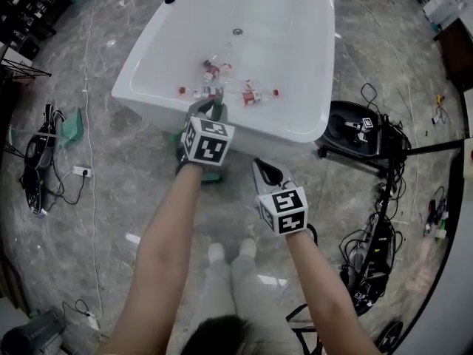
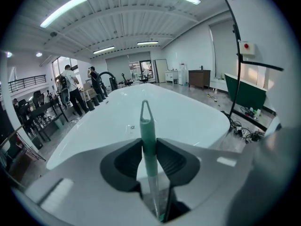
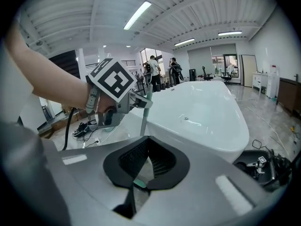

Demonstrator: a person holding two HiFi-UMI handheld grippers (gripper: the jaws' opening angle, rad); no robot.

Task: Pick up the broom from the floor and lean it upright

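Observation:
The broom has a thin teal handle (image 2: 147,142) ending in a hanging loop. It stands upright between the jaws of my left gripper (image 2: 148,147), whose pads press on it from both sides. In the head view my left gripper (image 1: 210,112) is at the bathtub's near rim, with the broom's green head (image 1: 211,176) low on the floor under the hand. The right gripper view shows the handle (image 3: 143,119) running down from my left gripper (image 3: 136,98). My right gripper (image 1: 264,170) hangs to the right of the broom, apart from it. Its jaws (image 3: 147,140) meet at the tips with nothing in them.
A white bathtub (image 1: 295,117) stands straight ahead with several small bottles and caps inside. A black machine (image 1: 355,130) and tangled cables lie to the right, a power strip (image 1: 81,171) and gear to the left. People (image 2: 70,91) stand far off.

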